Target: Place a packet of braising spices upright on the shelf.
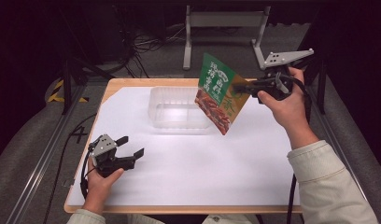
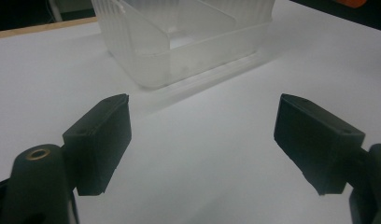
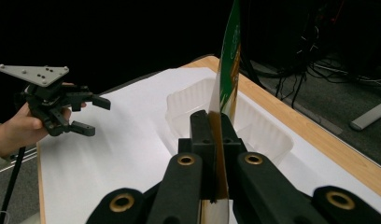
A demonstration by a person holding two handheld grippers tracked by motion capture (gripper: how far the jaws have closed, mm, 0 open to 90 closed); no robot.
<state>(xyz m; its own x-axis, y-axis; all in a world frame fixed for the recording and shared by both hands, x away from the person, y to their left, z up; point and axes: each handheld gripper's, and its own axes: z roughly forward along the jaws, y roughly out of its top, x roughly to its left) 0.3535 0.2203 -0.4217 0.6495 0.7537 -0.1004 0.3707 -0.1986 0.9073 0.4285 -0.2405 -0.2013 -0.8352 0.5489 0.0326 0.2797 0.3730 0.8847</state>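
On the white table (image 1: 188, 158), the clear tray (image 1: 179, 109) seems empty.

In the right gripper view the pouch (image 3: 228, 60) stands edge-on, its print unreadable, its top cut off by the upper edge. In the high view it hides the tray's (image 1: 157, 100) right corner. The left gripper view crops the tray's far side.
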